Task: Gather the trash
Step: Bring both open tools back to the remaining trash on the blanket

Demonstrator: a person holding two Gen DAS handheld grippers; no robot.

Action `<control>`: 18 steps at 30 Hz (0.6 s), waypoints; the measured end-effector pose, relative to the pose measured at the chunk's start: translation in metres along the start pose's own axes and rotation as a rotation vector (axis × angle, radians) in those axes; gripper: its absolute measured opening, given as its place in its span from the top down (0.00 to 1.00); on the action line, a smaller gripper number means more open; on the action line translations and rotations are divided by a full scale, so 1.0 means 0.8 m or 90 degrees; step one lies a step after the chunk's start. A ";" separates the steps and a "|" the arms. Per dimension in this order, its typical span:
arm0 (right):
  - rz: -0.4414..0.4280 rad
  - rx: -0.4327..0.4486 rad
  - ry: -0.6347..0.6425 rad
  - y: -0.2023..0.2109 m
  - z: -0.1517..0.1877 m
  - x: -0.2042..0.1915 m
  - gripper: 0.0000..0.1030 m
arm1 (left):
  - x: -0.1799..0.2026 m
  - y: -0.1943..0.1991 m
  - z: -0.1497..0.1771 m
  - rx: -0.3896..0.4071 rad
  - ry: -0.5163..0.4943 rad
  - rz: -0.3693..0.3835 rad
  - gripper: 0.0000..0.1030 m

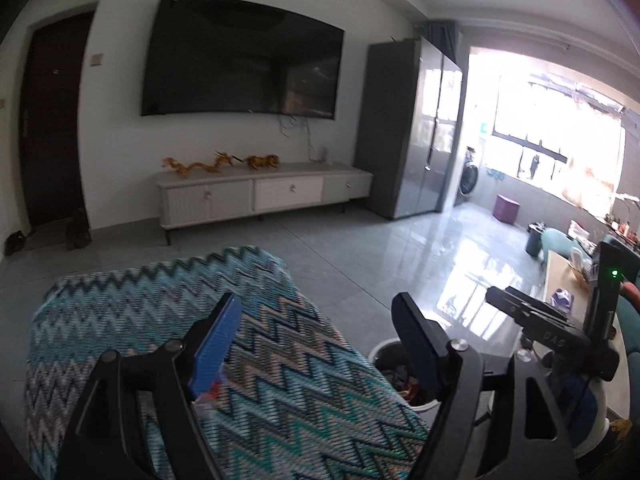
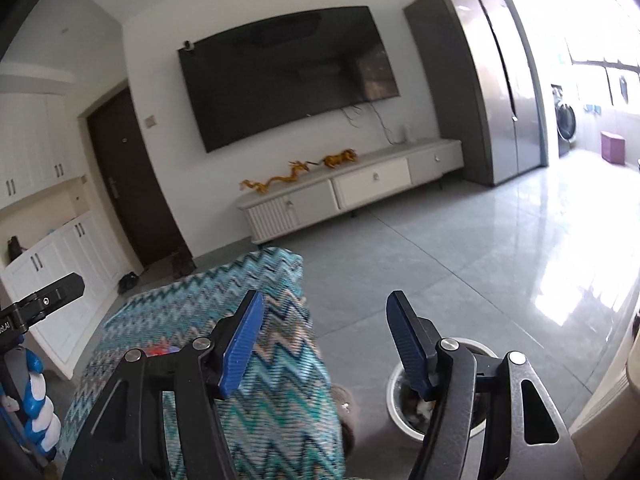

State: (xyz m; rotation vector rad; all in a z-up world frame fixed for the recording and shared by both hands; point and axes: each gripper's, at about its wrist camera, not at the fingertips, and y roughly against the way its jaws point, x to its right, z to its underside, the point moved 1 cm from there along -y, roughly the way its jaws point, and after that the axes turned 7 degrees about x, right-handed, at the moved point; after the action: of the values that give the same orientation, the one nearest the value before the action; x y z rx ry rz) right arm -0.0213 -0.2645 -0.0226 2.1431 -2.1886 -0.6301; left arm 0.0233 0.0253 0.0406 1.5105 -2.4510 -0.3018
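Note:
A white round trash bin (image 1: 384, 354) with wrappers inside stands on the floor right of a table under a zigzag blue cloth (image 1: 168, 320). It also shows in the right wrist view (image 2: 396, 392). My left gripper (image 1: 316, 324) is open and empty above the cloth's right edge. A small red and blue wrapper (image 1: 214, 390) lies on the cloth, partly hidden behind the left finger. My right gripper (image 2: 324, 324) is open and empty, between the cloth (image 2: 224, 292) and the bin. A red and blue wrapper (image 2: 162, 350) peeks out behind its left finger.
A TV (image 1: 244, 56) hangs above a low white cabinet (image 1: 264, 192). A grey fridge (image 1: 412, 128) stands to the right. A second table (image 1: 568, 280) with clutter is at the far right. Slippers (image 2: 346, 404) lie by the cloth's edge. Tiled floor (image 2: 460, 248) lies ahead.

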 end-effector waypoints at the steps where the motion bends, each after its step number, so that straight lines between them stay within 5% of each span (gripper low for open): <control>1: -0.005 0.003 0.009 0.005 -0.003 -0.010 0.35 | -0.010 0.015 -0.001 0.015 0.001 -0.019 0.24; 11: -0.041 0.017 0.073 0.030 -0.008 -0.080 0.17 | -0.076 0.097 0.007 0.073 0.026 -0.193 0.23; 18: -0.062 0.009 0.100 0.029 -0.005 -0.108 0.14 | -0.111 0.118 0.017 0.089 0.057 -0.247 0.23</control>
State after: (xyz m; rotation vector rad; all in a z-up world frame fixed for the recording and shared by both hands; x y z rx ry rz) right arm -0.0371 -0.1830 0.0112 2.2332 -2.0260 -0.4337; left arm -0.0223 0.1470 0.0476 2.0123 -2.1369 -0.1286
